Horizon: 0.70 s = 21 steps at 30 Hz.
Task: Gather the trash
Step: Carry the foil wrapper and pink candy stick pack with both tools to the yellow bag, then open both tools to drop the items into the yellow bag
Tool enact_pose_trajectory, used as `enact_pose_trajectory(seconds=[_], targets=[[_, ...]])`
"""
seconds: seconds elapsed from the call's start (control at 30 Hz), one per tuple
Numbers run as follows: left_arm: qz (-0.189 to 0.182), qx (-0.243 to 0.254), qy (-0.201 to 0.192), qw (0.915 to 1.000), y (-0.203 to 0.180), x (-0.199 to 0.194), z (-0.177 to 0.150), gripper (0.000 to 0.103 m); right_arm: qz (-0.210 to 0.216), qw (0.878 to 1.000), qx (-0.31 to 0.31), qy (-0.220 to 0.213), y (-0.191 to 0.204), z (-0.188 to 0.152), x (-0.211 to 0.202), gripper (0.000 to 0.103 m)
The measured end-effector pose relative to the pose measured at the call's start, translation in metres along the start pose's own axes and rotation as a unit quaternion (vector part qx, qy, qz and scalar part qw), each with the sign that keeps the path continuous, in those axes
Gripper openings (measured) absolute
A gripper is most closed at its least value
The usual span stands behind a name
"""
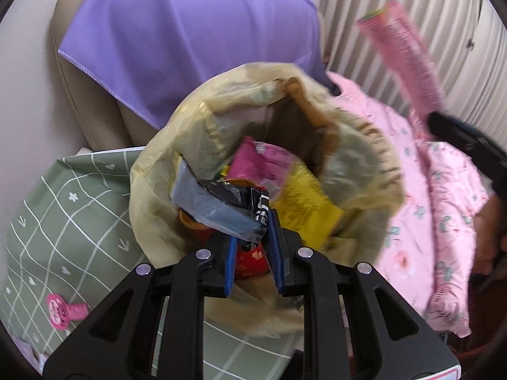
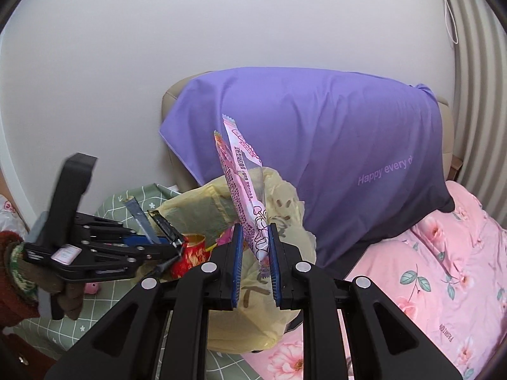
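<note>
A pale yellow trash bag (image 1: 177,145) stands open on the bed, holding pink, yellow and red wrappers. My left gripper (image 1: 253,237) is over its near rim, shut on a grey and black wrapper (image 1: 218,209); it also shows at the left of the right wrist view (image 2: 172,240). My right gripper (image 2: 256,240) is shut on a long pink wrapper (image 2: 244,186) that stands upright above the bag (image 2: 285,196). In the left wrist view that pink wrapper (image 1: 402,53) shows at upper right, held by the right gripper (image 1: 443,123).
A purple cloth (image 2: 317,133) covers a beige headboard behind the bag. A pink flowered quilt (image 2: 443,253) lies to the right, a green grid-pattern pillow (image 1: 63,209) to the left. A small pink toy (image 1: 63,313) lies on the green fabric. Curtains (image 1: 412,15) hang at far right.
</note>
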<state>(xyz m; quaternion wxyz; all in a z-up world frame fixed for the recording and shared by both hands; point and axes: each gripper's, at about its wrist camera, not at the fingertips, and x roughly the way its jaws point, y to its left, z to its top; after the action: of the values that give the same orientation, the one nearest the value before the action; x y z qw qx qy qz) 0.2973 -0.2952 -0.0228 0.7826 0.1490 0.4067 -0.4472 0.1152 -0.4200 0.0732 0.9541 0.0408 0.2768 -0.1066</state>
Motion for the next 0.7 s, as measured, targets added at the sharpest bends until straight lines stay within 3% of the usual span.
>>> enact_pose_trajectory(seconds=[0.17, 0.43, 0.7], targets=[[0.003, -0.010, 0.010, 0.9999, 0.014, 0.016, 0.000, 0.017, 0.007, 1.000, 0.000, 0.013, 0.002, 0.002, 0.017, 0.016], [-0.018, -0.024, 0.003, 0.9996, 0.030, 0.009, 0.003, 0.017, 0.046, 0.999, 0.002, 0.027, 0.017, 0.013, 0.044, 0.016], [-0.089, -0.040, -0.018, 0.9951, 0.027, -0.010, 0.013, 0.017, 0.036, 0.999, 0.004, 0.034, 0.018, 0.013, 0.056, 0.016]])
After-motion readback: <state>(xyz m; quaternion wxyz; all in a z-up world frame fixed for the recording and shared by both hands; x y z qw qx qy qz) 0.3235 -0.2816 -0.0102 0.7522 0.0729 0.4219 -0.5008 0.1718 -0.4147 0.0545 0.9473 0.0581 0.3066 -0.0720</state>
